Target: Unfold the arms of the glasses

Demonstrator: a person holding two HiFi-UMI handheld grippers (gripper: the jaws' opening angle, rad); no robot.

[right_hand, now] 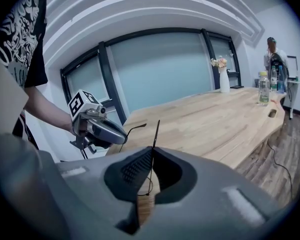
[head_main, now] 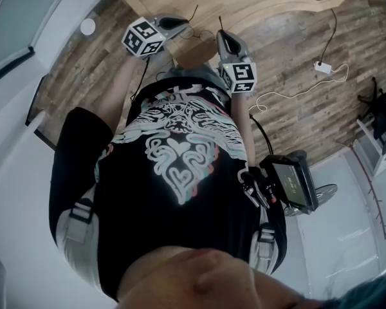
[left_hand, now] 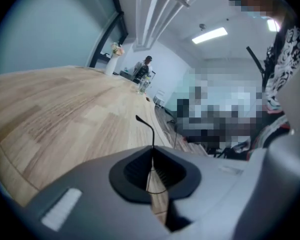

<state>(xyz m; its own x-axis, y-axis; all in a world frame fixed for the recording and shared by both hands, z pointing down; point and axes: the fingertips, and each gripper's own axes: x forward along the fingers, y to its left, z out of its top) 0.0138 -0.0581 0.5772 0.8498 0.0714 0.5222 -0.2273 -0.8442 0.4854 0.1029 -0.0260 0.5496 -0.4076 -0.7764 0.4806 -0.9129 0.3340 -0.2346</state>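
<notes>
The tabletop (right_hand: 215,119) is pale, matt wood with fine grain, and the floor (head_main: 296,63) is darker, streaked wood plank. The left claw (left_hand: 152,151) and right claw (right_hand: 152,151) have smooth grey plastic shells with a soft sheen. Their pads (right_hand: 135,169) are black, ribbed and matt.

Loads of bare table (right_hand: 215,119) ahead of us; the vase (right_hand: 224,80) and bottles (right_hand: 263,89) sit well off at the far end. Tightest bit: left gripper (head_main: 180,23) and right gripper (head_main: 225,37) near each other, a thin black rod (right_hand: 155,131) poking from each.
</notes>
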